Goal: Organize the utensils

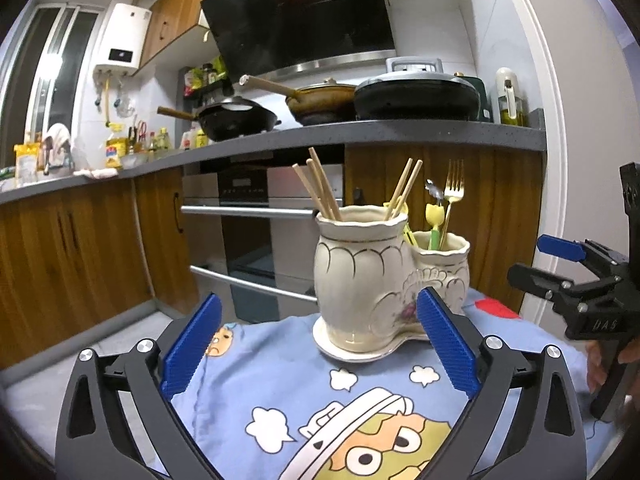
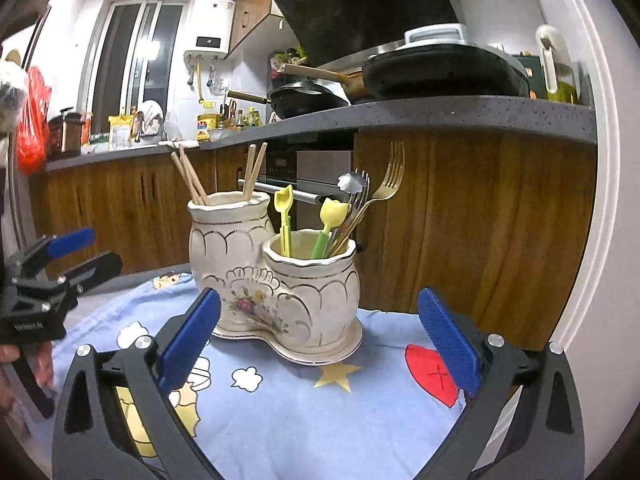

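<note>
Left gripper (image 1: 320, 344): blue pads spread as wide as they go, nothing between them, hanging just above the cartoon-print cloth (image 1: 280, 392). Right gripper (image 2: 320, 344): the same, pads fully apart and empty, low over that cloth. Each visible at the edge of the other's view, held by a hand (image 1: 608, 364) on its handle, jaws plainly parted.

Just ahead of both: cream ceramic holder (image 2: 280, 288) with gold trim and a painted flower spray, two joined pots on one shared base, upright on the cloth, touched by neither gripper. From the left wrist, near the right pad's tip but apart from it.

In the taller pot (image 1: 356, 264): wooden chopsticks (image 1: 320, 188), one bunch leaning left, one pair leaning right. In the shorter pot (image 2: 312, 284): gold fork (image 2: 384, 188) tines up, a second silvery utensil (image 2: 354, 184) beside it, possibly a fork or small tongs, too cluttered to settle. Also there: two small yellow-headed plastic picks (image 2: 330, 216), one with a green handle.

Beyond: wooden cabinet fronts (image 2: 480, 216), oven (image 1: 248, 200) with steel bar handles, grey counter (image 1: 400, 132) carrying dark pans (image 1: 416, 96) under a black range hood (image 1: 304, 16).
</note>
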Demonstrator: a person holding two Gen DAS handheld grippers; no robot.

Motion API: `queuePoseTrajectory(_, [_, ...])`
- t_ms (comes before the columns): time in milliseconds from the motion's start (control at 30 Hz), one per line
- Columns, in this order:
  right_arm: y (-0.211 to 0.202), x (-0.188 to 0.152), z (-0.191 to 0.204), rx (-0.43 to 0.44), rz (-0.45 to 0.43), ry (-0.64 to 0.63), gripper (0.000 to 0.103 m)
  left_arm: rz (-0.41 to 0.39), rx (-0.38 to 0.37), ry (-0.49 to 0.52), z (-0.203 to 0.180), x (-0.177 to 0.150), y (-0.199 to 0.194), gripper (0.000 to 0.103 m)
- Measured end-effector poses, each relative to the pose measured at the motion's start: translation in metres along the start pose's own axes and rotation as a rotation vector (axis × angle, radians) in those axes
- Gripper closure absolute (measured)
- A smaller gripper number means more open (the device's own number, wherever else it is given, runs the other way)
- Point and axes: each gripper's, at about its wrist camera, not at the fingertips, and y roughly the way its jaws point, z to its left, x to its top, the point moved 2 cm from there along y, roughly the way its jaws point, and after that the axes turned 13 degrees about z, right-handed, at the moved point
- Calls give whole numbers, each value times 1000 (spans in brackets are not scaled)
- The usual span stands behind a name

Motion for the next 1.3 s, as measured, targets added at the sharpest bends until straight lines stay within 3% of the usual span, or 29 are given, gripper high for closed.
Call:
queuePoseTrajectory(133, [3,-2,10,-20,7,-49,6,15,-13,-6,1,0,3,5])
queuePoseTrajectory(300, [4,-2,2,-8,14,-16,6,42,-14,-14,3,0,8,5])
queuePoseTrajectory(1300, [5,-2,3,-11,15,-16,5,41,-10,-5,2,0,8,5])
